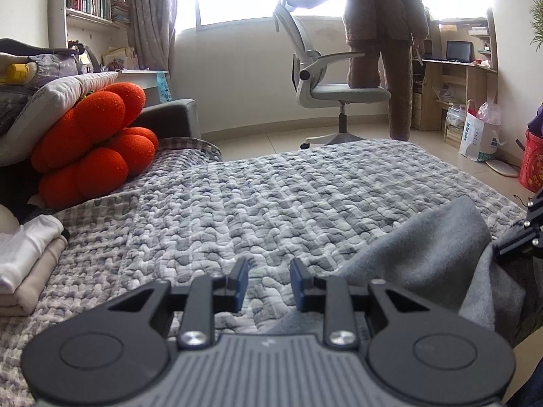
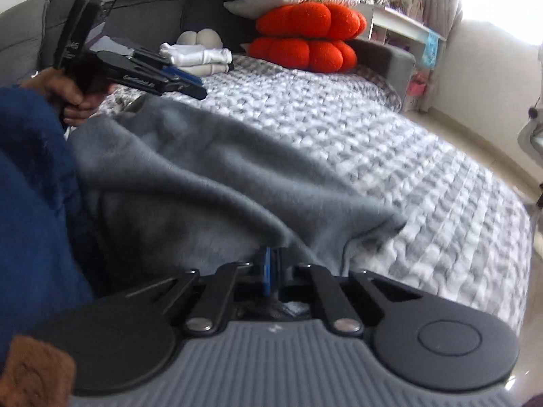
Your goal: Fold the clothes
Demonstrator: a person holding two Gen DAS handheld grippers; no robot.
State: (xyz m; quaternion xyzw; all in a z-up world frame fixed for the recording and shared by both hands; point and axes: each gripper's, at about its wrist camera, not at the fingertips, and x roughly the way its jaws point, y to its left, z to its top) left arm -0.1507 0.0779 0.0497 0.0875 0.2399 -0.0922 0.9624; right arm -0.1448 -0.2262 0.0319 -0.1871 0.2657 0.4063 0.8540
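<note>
Left to right. My left tongs (image 1: 268, 283) sit low over the quilt (image 1: 258, 200), jaws apart w/ nothing between the pads; the grey garment (image 1: 434, 254) lies just to their right, an edge maybe touching the right finger, can't tell for sure. In the right wrist view the same tongs (image 2: 190, 84) hang above the garment's far-left edge, my hand (image 2: 73, 93) on the handle, not on cloth.

Right tongs (image 2: 271, 268) are together, clamped on the near hem of the garment (image 2: 217, 183). Cloth bunches right at the pads.

Step, as I read it: start of the fold, spreading the piece out. One corner is gripped, the other is not yet taken. Next move prob. calls for the left tongs to drop onto the far-left edge and pinch it, then both pull apart to flatten the cloth on the quilt before any fold.

The garment: soft fleecy grey knit, rumpled, humped in the middle w/ long creases. It lies at the near edge of the bed, partly against my blue sleeve (image 2: 30, 176). What sort of garment it is, can't tell. A folded white & beige stack (image 1: 27, 261) sits well apart at far left, so some clothes look done already.
</note>
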